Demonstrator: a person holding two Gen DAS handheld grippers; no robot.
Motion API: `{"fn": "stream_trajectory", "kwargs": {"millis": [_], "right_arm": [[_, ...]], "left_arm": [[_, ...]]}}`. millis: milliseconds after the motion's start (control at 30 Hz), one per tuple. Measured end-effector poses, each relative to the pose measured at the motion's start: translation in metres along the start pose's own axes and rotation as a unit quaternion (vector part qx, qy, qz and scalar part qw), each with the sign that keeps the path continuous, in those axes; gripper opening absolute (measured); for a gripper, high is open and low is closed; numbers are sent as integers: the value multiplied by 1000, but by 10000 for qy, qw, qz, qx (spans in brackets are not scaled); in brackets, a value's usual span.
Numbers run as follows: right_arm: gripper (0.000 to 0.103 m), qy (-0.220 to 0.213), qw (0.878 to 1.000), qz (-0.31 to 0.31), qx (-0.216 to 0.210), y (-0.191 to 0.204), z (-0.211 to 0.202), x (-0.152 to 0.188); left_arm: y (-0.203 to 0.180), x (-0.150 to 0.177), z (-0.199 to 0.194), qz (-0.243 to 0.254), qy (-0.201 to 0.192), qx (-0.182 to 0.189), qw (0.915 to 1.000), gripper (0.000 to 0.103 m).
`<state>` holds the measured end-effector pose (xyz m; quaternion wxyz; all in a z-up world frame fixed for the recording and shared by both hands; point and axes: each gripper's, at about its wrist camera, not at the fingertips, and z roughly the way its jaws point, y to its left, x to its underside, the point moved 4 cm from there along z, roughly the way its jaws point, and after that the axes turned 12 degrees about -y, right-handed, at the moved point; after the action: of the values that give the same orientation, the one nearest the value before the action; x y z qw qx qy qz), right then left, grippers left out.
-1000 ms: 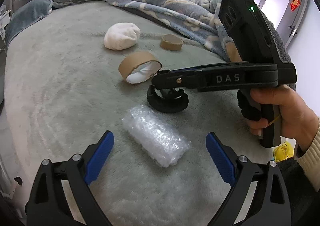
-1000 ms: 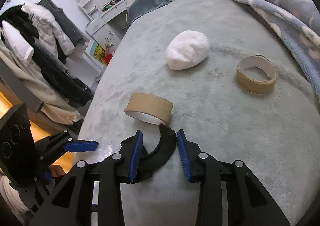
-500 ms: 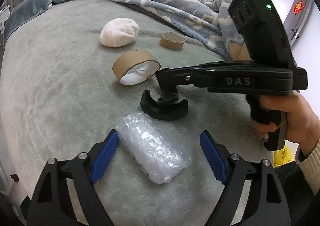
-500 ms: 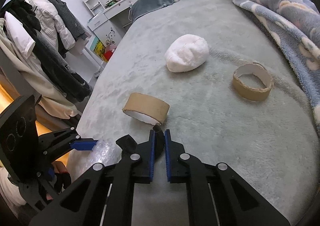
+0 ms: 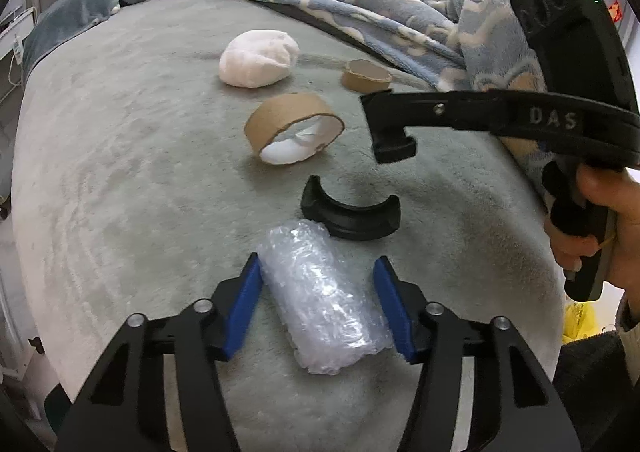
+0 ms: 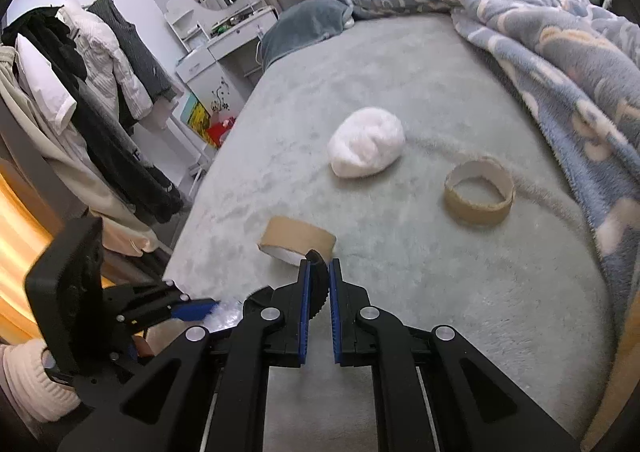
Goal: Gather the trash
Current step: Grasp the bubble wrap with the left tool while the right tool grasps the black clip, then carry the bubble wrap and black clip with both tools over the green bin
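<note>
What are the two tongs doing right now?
Left tongs: closing around the clear bubble-wrap roll, not yet squeezing it.
Right tongs: shut, empty; the black curved plastic piece lies on the bed below.

Bed [image 5: 120,172] covered in grey-green plush. On it: white fluffy ball [image 5: 258,58], two cardboard tape cores [image 5: 294,128] [image 5: 366,75], black curved plastic piece [image 5: 352,214], bubble-wrap roll [image 5: 324,296]. Blue patterned blanket [image 5: 360,8] bunched along far side; grey-blue pillow [image 6: 308,28] at head.
</note>
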<state>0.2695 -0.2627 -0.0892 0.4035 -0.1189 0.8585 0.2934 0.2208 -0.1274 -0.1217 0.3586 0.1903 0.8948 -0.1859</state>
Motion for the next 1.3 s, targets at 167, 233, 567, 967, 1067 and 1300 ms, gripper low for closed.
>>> {"fn": "stream_trajectory", "kwargs": {"millis": [167, 233, 567, 967, 1067, 1300], "right_arm": [[9, -45, 10000, -33, 31, 5, -2, -2], [9, -59, 10000, -42, 60, 6, -2, -2], [9, -301, 9994, -18, 184, 17, -10, -13], [9, -391, 9991, -126, 108, 52, -8, -6], [9, -450, 9989, -146, 77, 63, -6, -5], [9, -456, 9979, -453, 28, 100, 3, 2]], "left_arm": [[2, 0, -4, -30, -53, -9, 10000, 52], [2, 1, -6, -36, -66, -22, 10000, 51], [5, -2, -24, -36, -332, -7, 9994, 38], [30, 6, -66, -246, -581, -346, 9974, 38], [41, 11, -77, -360, -615, -479, 9963, 38], [64, 25, -102, -492, -673, -695, 9941, 38]]}}
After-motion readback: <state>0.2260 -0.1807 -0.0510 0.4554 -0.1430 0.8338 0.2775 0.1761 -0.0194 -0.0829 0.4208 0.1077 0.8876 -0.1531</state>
